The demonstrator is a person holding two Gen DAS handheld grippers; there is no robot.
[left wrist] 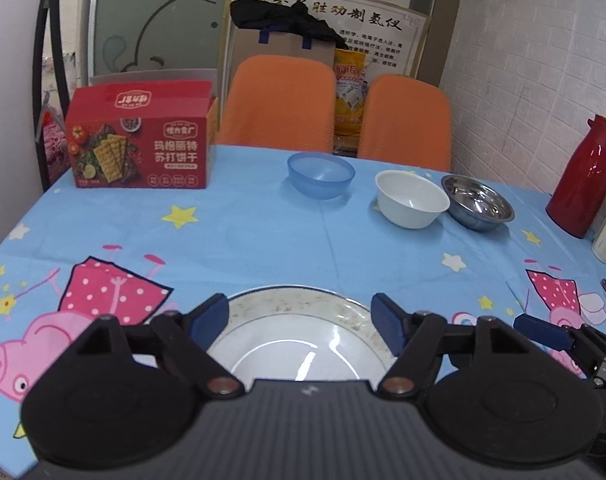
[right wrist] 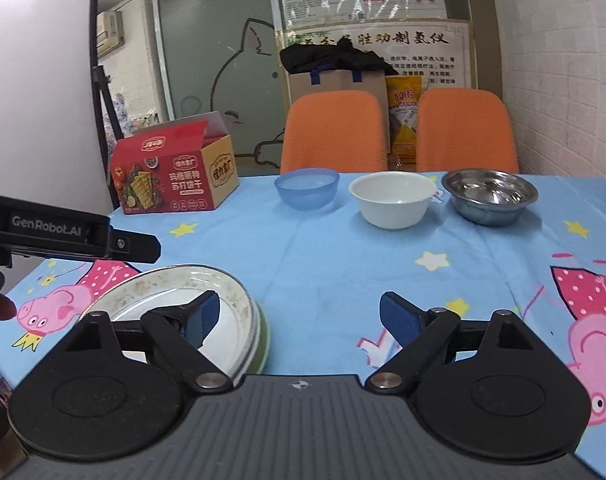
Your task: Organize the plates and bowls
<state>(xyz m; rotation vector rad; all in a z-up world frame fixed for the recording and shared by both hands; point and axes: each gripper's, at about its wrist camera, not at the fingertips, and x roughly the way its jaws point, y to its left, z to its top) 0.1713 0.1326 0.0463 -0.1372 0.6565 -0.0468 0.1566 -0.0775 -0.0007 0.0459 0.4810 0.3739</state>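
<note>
The left tongs (left wrist: 301, 326) are hanging spread apart over a round, glossy white plate (left wrist: 299, 344) lying flat, possibly stacked on a green one. The right tongs (right wrist: 299, 320) are gaping too, plate at their left; beyond are sitting plastic blue bowl (right wrist: 307, 188), white bowl (right wrist: 393, 198) and steel bowl (right wrist: 489, 196).

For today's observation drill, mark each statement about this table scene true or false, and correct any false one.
1. Three bowls stand in a row: blue bowl, white bowl, steel bowl. True.
2. The white bowl sits inside the steel bowl. False: they stand side by side.
3. The left gripper is open above the plate. True.
4. The right gripper grips a bowl. False: it is open and holds nothing.
5. The box is blue. False: red.
</note>
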